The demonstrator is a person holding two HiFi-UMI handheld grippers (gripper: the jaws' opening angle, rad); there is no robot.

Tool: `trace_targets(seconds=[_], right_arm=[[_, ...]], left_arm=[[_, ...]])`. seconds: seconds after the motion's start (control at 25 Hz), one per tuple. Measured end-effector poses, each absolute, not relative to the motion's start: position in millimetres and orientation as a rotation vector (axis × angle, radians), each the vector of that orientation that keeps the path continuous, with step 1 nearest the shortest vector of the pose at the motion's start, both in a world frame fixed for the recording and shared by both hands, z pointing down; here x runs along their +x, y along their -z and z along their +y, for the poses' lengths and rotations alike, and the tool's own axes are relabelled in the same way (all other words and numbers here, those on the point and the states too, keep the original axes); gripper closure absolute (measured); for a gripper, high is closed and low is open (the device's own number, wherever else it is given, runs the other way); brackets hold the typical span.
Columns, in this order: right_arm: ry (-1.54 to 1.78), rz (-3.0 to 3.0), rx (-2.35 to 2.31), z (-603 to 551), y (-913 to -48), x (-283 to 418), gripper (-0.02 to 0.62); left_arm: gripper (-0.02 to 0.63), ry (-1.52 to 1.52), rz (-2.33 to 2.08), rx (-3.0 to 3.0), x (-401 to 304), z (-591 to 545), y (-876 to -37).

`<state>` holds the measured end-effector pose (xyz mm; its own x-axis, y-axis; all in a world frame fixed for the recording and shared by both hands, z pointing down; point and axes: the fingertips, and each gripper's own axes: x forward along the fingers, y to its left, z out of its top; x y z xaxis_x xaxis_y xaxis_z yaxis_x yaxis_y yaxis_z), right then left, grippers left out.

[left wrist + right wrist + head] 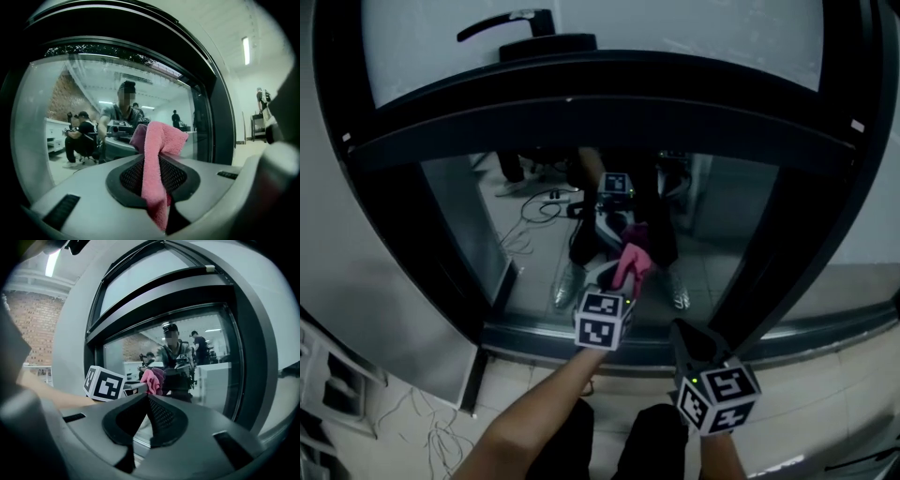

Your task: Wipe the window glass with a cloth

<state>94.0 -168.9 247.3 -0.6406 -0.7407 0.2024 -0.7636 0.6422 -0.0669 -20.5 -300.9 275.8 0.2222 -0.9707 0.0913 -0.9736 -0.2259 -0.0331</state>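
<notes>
While left gripper jaws pinch pink cloth at window glass, right gripper jaws closed, empty

The right tool fills the lower foreground. Its two grey jaws are closed tip to tip with nothing between them, and they point at the window glass. Just beyond its tip the left tool reaches in from the left, its marker cube facing the camera and a bare forearm behind it. The left tool's jaws pinch a pink cloth, bunched near the pane's lower left part; contact with the glass cannot be told. A dark window frame surrounds the glass, which reflects a person.
</notes>
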Motion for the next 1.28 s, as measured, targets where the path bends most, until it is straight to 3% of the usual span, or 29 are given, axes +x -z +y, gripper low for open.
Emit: trace_targets(seconds=[1.28], right_arm=[[-0.232, -2.797, 0.847, -158.2, -269.6, -125.1, 0.589]], left_arm=[[0.545, -0.121, -2.289, 1.989, -328.6, -229.0, -304.1]])
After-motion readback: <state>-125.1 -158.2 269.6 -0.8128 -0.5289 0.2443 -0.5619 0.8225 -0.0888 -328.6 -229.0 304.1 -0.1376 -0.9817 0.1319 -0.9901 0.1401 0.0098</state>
